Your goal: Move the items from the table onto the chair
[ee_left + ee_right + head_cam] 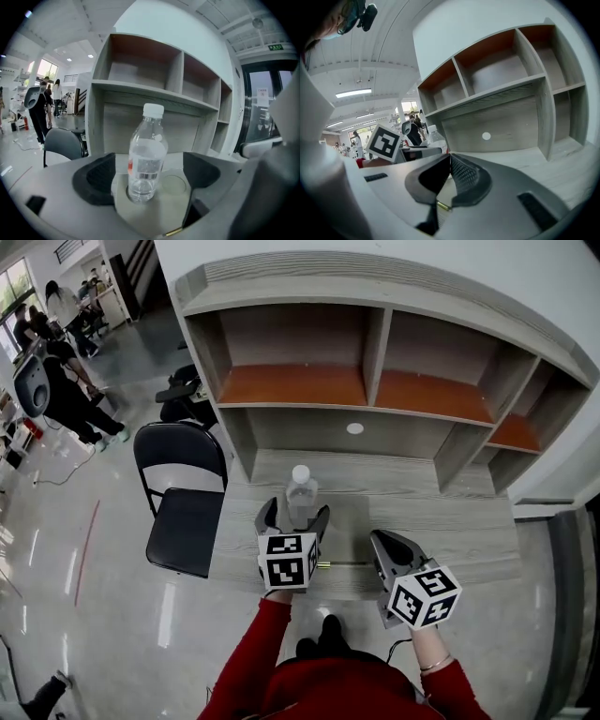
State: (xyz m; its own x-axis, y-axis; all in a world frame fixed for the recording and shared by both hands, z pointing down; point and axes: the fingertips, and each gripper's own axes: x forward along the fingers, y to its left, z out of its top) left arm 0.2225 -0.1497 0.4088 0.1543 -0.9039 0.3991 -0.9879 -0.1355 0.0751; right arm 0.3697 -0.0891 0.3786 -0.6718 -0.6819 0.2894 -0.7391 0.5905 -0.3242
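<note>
Straddling bottle [301, 489], left gripper [294, 511]; right gripper [383, 542] closed

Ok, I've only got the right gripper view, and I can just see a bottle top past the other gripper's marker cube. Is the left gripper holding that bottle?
Observer: No. The left gripper view shows the left gripper open, with the bottle upright between its pads and untouched.
Operator: Where's the chair?
Observer: In the head view the chair stands beside the table's left edge, on the left gripper's side.
Operator: Anything else on the table?
Observer: In the head view I see no other loose item, only that bottle.
</note>
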